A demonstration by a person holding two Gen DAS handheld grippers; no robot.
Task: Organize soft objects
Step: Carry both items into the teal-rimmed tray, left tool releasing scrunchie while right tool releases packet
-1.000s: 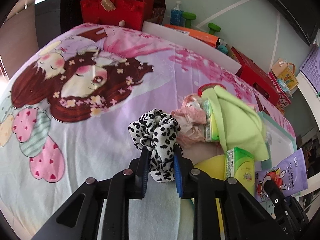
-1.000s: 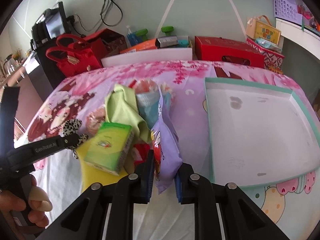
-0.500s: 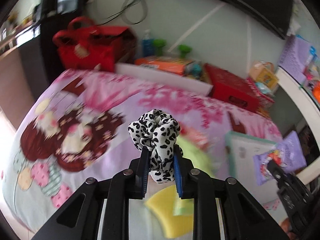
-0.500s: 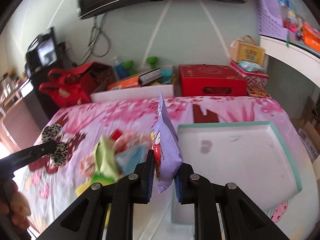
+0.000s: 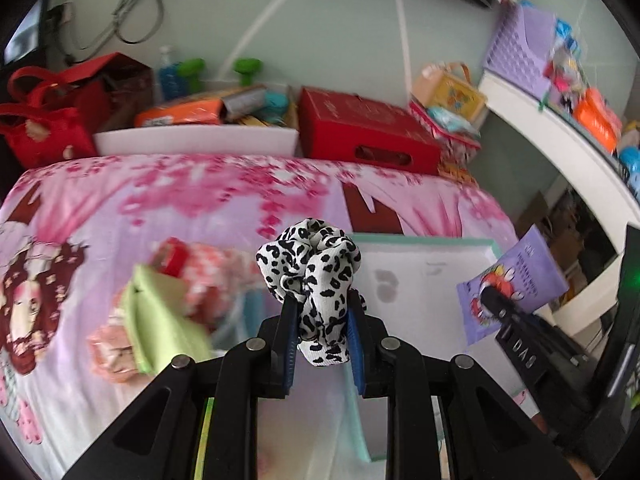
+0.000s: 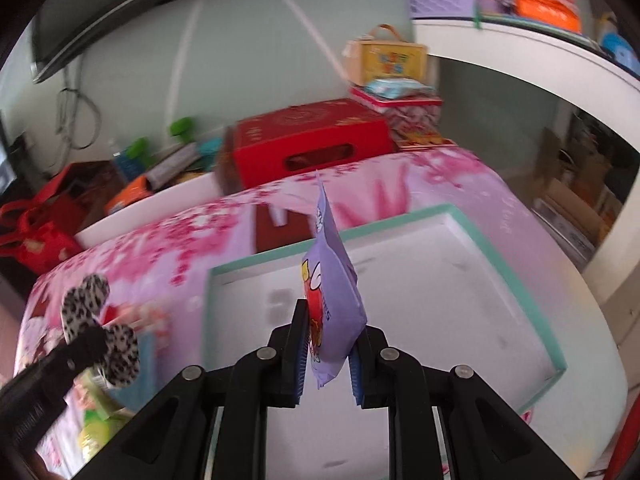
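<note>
From your left wrist camera, your left gripper (image 5: pixel 322 322) pinches a black-and-white leopard-print scrunchie (image 5: pixel 314 280) between its 2 blue pads. The scrunchie is bunched, its long axis running up along the fingers, with the puffy end above the fingertips and a short tail hanging below the pads. It is held in the air over the near left corner of the white tray with the teal rim (image 5: pixel 420 240), which lies on the pink cartoon bedsheet (image 5: pixel 200 200). To the left, blurred, a heap of soft items lies on the sheet, a lime-green cloth (image 5: pixel 160 320) the clearest among them. At the right edge your right gripper (image 5: pixel 494 300) grips a purple wipes pouch (image 5: pixel 516 280), its printed face toward this camera.

From your right wrist camera, the right gripper (image 6: pixel 328 348) is clamped on the lower part of the purple pouch (image 6: pixel 332 300). The pouch stands on edge, long axis pointing up and away along the fingers, its thin top seal toward the red box (image 6: pixel 312 140) beyond the bed. It hangs above the near side of the white tray (image 6: pixel 460 216). At the left, the left gripper holds the scrunchie (image 6: pixel 96 324) above the sheet (image 6: pixel 160 240), just beside the tray's left rim.
</note>
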